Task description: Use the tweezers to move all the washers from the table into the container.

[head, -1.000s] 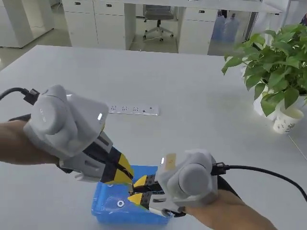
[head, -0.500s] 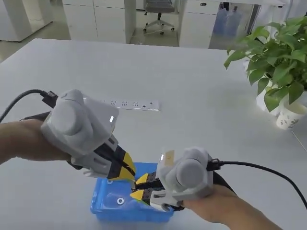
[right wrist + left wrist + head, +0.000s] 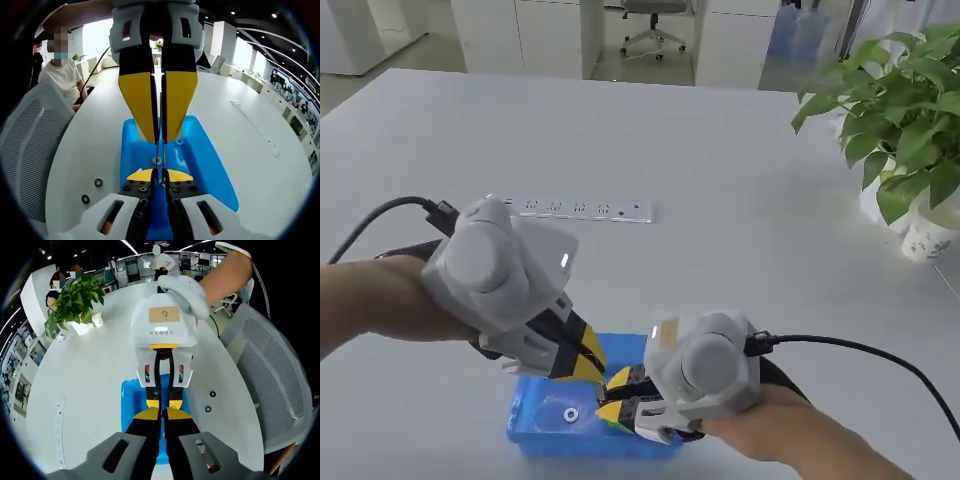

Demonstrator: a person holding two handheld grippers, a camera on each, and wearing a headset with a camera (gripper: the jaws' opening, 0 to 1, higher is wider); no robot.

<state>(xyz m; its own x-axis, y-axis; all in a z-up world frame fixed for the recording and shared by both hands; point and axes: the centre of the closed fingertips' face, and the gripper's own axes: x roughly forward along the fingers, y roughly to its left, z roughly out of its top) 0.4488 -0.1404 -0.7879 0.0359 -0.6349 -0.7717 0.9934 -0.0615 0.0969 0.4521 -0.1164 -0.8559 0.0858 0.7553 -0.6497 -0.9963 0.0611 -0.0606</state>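
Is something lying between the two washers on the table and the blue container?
Nothing visible does. One washer and the other lie on bare table beside the container, with only open surface between.

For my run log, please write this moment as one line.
left gripper: shut on tweezers | right gripper: shut | blue container: a washer inside | table: two washers beside container

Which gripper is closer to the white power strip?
Left. The left gripper sits just on the person's side of the power strip; the right gripper is farther off, at the near-right edge of the blue container.
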